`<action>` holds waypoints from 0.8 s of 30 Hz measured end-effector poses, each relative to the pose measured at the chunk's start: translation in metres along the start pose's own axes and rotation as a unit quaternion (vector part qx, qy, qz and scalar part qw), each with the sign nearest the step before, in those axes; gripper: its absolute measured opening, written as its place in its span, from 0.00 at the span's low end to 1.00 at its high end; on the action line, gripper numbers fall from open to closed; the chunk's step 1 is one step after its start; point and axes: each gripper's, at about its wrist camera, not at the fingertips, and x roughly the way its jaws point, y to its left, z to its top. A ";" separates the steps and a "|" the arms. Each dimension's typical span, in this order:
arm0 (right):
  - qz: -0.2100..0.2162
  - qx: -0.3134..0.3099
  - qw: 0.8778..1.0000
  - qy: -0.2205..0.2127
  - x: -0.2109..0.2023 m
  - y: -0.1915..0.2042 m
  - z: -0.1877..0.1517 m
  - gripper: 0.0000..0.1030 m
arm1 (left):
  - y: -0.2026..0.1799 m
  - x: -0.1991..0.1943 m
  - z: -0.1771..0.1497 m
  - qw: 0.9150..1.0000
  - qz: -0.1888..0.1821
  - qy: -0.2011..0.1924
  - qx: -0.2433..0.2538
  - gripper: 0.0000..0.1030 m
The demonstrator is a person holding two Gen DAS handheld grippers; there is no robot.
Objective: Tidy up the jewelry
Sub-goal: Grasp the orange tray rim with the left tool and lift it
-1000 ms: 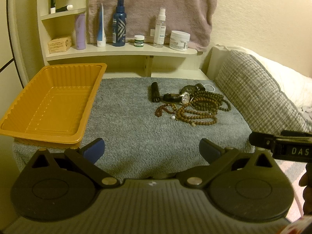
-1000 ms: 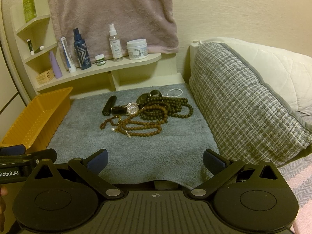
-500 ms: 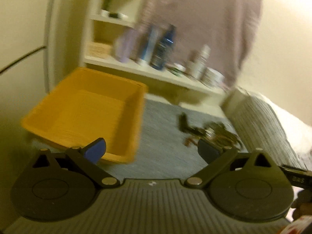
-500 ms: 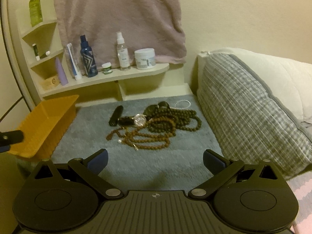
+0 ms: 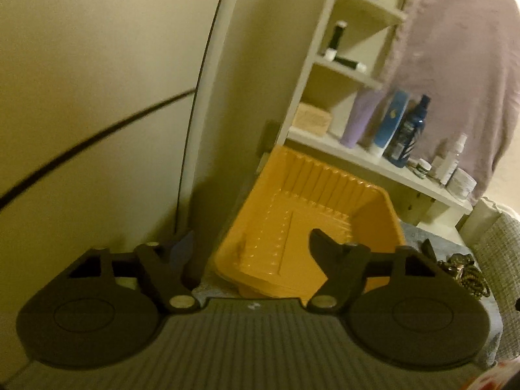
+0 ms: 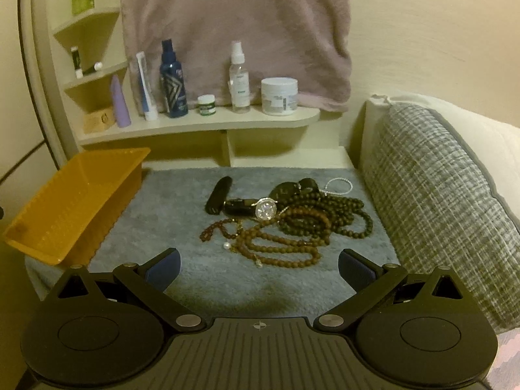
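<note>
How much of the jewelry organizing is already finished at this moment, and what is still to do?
Nothing looks sorted yet: the orange tray holds nothing. The wristwatch, brown bead necklace, dark bead strands and small silver bracelet all lie piled on the grey mat. Neither gripper holds anything: the right gripper is open before the pile; the left gripper, jaws just closing with nothing between them, faces the tray.

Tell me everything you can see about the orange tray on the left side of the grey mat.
The orange tray is a shallow rectangular bin of thin, glossy moulded plastic, with ribbed walls, a ridged floor and a flared rim. It appears empty. It sits upright at the left edge of the grey mat, just below the shelf, with its near left corner apparently overhanging the mat. The jewelry pile lies apart from it, to the right. Nothing grips it; the left gripper is just in front of its near end.
</note>
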 end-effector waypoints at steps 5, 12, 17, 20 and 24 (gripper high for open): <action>-0.016 -0.008 1.000 0.016 0.014 0.005 0.001 1.00 | 0.023 0.036 -0.006 0.999 -0.028 0.024 -0.029 0.48; -0.028 -0.021 0.999 0.034 0.029 0.012 0.003 1.00 | 0.037 0.062 -0.009 0.995 -0.069 0.057 -0.049 0.27; -0.020 -0.028 0.999 0.036 0.036 0.021 0.005 1.00 | 0.037 0.074 -0.006 0.991 -0.084 0.084 -0.054 0.21; -0.016 -0.035 0.999 0.038 0.038 0.027 0.007 1.00 | 0.040 0.075 -0.005 0.988 -0.092 0.108 -0.068 0.17; -0.012 -0.038 0.999 0.036 0.039 0.031 0.007 1.00 | 0.040 0.073 0.005 0.986 -0.090 0.130 -0.058 0.17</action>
